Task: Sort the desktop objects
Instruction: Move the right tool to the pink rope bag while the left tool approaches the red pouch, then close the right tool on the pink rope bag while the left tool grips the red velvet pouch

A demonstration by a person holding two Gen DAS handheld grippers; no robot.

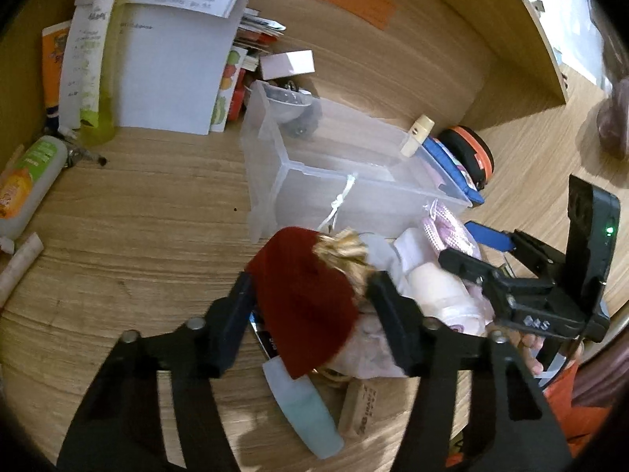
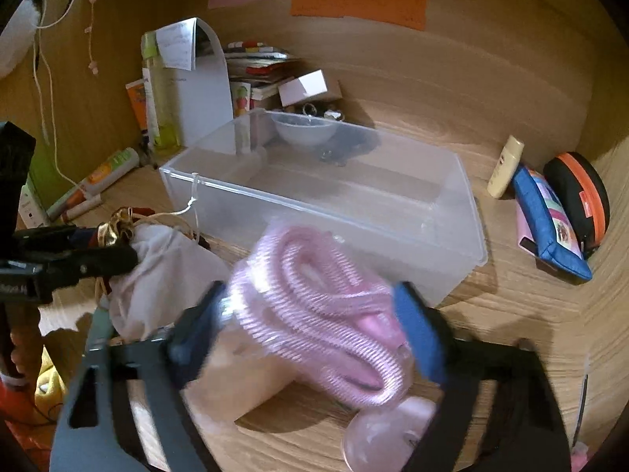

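Clear bin (image 2: 452,212) is flanked by a blue pouch (image 2: 550,232) (right) and bottles. Left gripper (image 1: 310,306) is clamped on a red pouch (image 1: 302,295); right gripper (image 2: 310,330) is clamped on a pink coil packet (image 2: 314,299).

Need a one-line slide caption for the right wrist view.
Right gripper closed on a bagged pink cord bundle in front of the empty clear plastic bin on a cluttered wooden desk.

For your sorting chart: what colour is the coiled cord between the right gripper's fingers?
Pink coiled cord, clearest in the right wrist view.
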